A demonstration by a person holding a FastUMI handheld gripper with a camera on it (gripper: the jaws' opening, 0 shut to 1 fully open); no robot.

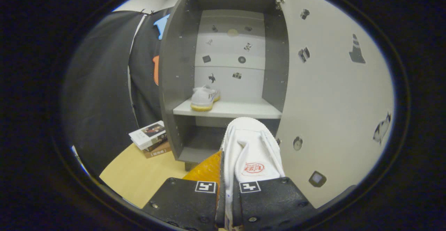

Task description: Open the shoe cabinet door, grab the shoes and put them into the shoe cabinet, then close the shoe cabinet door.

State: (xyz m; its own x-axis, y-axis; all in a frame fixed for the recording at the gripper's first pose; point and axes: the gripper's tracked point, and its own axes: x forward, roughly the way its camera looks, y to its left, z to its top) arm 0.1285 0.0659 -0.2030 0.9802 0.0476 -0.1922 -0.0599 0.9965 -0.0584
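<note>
Shoe cabinet point(174, 67) stood open ahead of the fingers, grey inside w/ a pale back wall carrying small stickers. Its door point(331, 95) was swung wide to the right, pale, also dotted w/ stickers. Cabinet sat on a light wood table point(139, 175). One shelf point(240, 109) ran across the cabinet at mid height. A white shoe point(205, 98) w/ yellowish sole sat at the shelf's left end, near the front edge. Second white shoe point(249, 154) was held up just in front of the cabinet's lower compartment, below the shelf front. Gripper point(228, 189) was clamped narrow on this shoe, both fingers pressing its sides. Stack of books point(150, 138) lay on the table by the cabinet's left side, approx touching it.
</note>
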